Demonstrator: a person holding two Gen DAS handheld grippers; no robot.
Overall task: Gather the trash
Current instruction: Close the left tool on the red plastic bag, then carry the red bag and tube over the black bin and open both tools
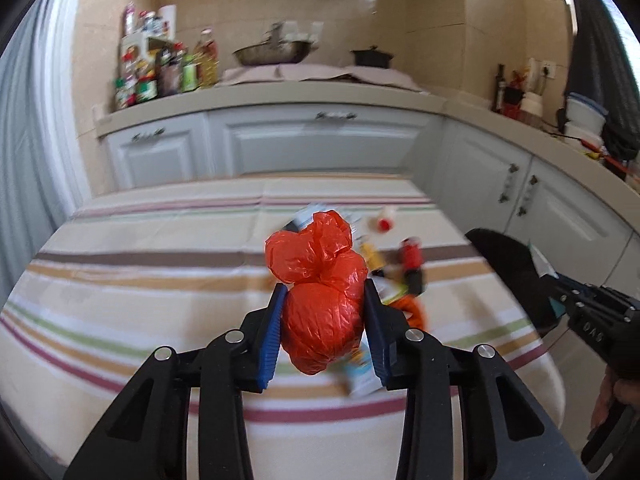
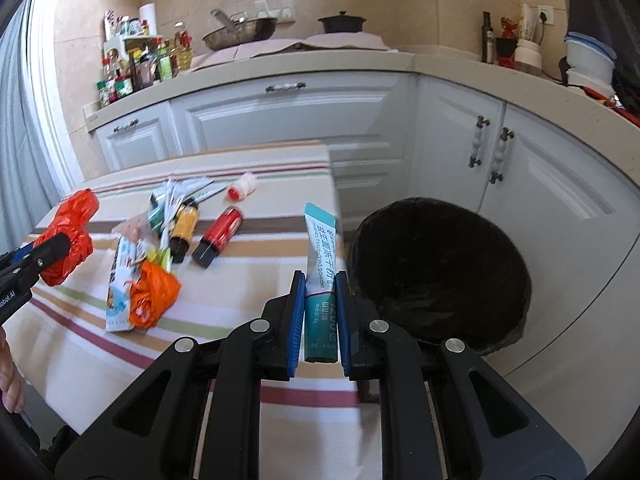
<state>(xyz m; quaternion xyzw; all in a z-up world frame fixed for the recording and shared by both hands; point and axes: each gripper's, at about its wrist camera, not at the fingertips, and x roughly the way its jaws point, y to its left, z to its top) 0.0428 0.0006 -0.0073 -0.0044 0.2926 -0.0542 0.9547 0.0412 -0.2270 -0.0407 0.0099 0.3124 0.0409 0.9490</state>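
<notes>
My left gripper [image 1: 325, 294] is shut on a crumpled red plastic bag [image 1: 320, 280], held just above the striped tablecloth [image 1: 140, 264]. The right wrist view shows that same red bag [image 2: 70, 236] at the far left, in the left gripper [image 2: 40, 258]. My right gripper [image 2: 320, 278] is shut on a teal and white powder sachet [image 2: 320, 264], upright between the blue pads, beside a black bin [image 2: 436, 272] off the table's right edge. On the cloth lies other trash: a red tube [image 2: 219, 236], a yellow tube [image 2: 184, 228], a small white bottle [image 2: 240, 188], an orange bag [image 2: 152, 294] and paper packets [image 2: 118, 292].
White kitchen cabinets [image 2: 288, 120] and a counter with sauce bottles [image 2: 136, 68], a wok [image 2: 240, 32] and a black pot [image 2: 342, 22] stand behind the table. The bin [image 1: 508, 272] and right gripper [image 1: 560, 296] show at the right of the left wrist view. A hand [image 2: 8, 376] shows at the left edge.
</notes>
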